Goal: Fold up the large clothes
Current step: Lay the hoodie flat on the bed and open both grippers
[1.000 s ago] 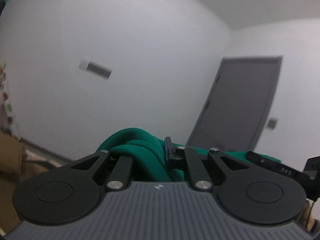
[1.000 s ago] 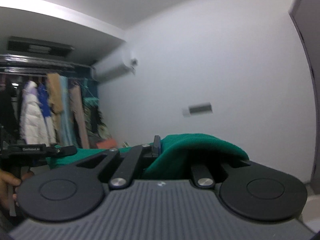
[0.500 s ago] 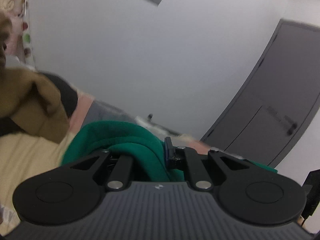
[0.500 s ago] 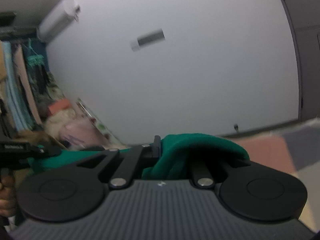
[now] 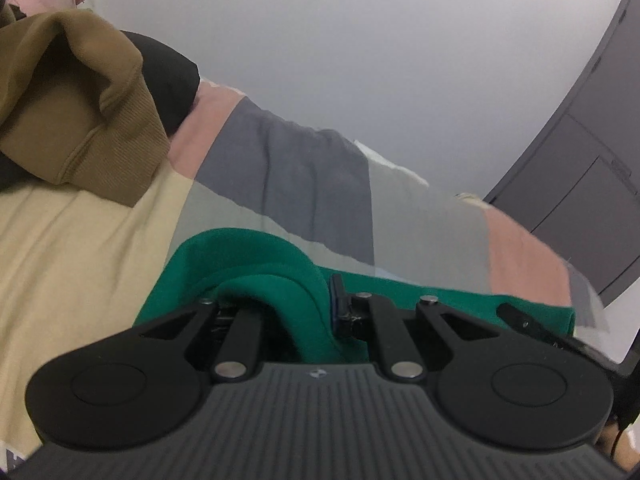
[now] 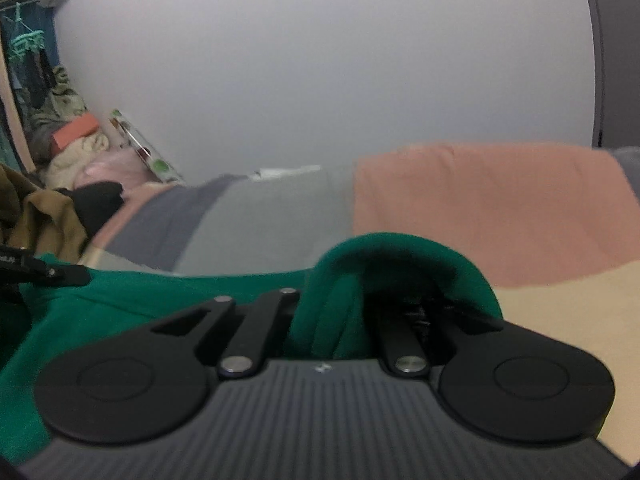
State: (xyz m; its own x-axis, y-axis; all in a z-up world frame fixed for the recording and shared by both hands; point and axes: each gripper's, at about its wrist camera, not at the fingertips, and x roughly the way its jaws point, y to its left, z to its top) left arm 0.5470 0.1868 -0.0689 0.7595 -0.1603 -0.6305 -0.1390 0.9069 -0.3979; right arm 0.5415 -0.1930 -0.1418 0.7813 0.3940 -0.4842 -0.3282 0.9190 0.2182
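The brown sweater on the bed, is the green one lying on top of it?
No, the brown sweater sits apart at the far left of the bed, while the green garment is bunched in the left gripper.

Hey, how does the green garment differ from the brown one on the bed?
The green garment is pinched by both the left gripper and the right gripper; the brown garment is touched by neither. The green one stretches between the grippers, while the brown one lies crumpled in a heap on a black garment. Both are over the patchwork bedspread.
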